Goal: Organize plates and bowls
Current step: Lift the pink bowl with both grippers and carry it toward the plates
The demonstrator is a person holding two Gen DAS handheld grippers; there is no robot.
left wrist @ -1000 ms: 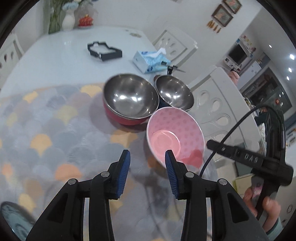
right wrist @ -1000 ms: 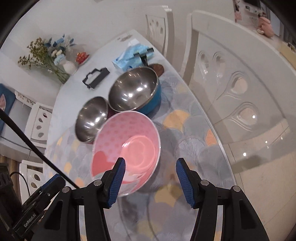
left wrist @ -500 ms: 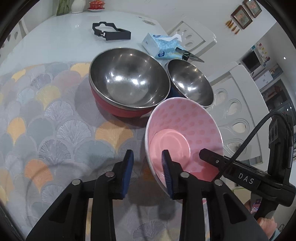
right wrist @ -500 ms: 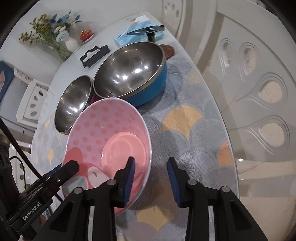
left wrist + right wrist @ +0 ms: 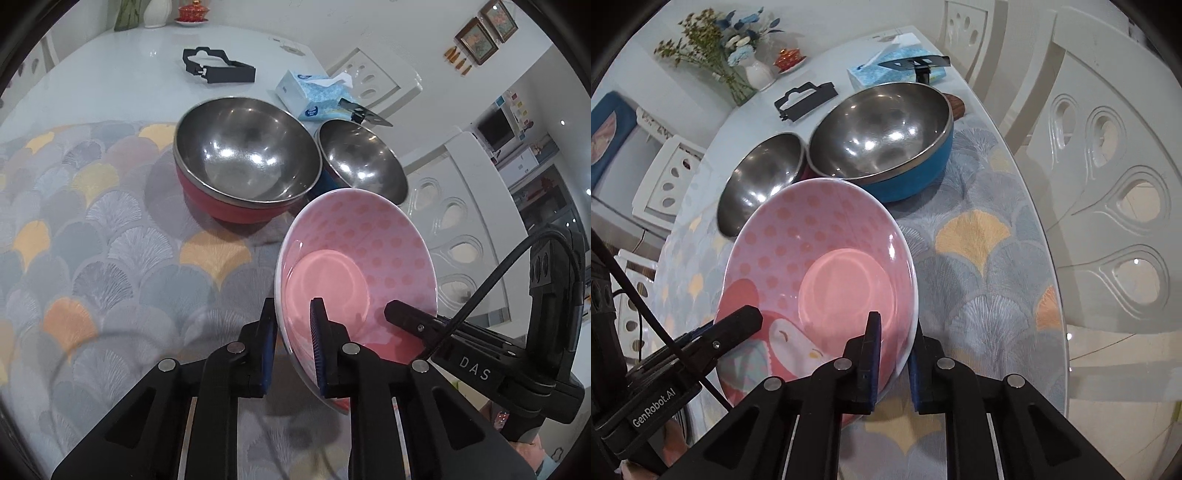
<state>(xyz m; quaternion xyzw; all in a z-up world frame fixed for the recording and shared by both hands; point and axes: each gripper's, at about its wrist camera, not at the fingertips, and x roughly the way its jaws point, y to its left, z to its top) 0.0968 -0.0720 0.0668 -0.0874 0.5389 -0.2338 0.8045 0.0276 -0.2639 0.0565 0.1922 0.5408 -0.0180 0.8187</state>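
A pink dotted bowl [image 5: 362,258] is tilted above the patterned mat. My left gripper [image 5: 293,347] is shut on its near rim, one finger inside and one outside. My right gripper [image 5: 894,354] is shut on the opposite rim of the pink bowl [image 5: 820,266]. Behind it stand a steel bowl with a red outside [image 5: 243,166] and a steel bowl with a blue outside [image 5: 362,162]. In the right wrist view the blue bowl [image 5: 886,140] is the larger and nearer one, with the red bowl [image 5: 761,181] to its left.
The round table [image 5: 92,85] carries a tissue box [image 5: 310,92], a black frame part [image 5: 218,68] and a vase of flowers [image 5: 753,70] at the far side. White chairs [image 5: 1108,177] stand close along the table's right edge.
Both grippers have moved in and shut on opposite rims of the pink bowl. The bowl now sits tilted between them and closer to both cameras.
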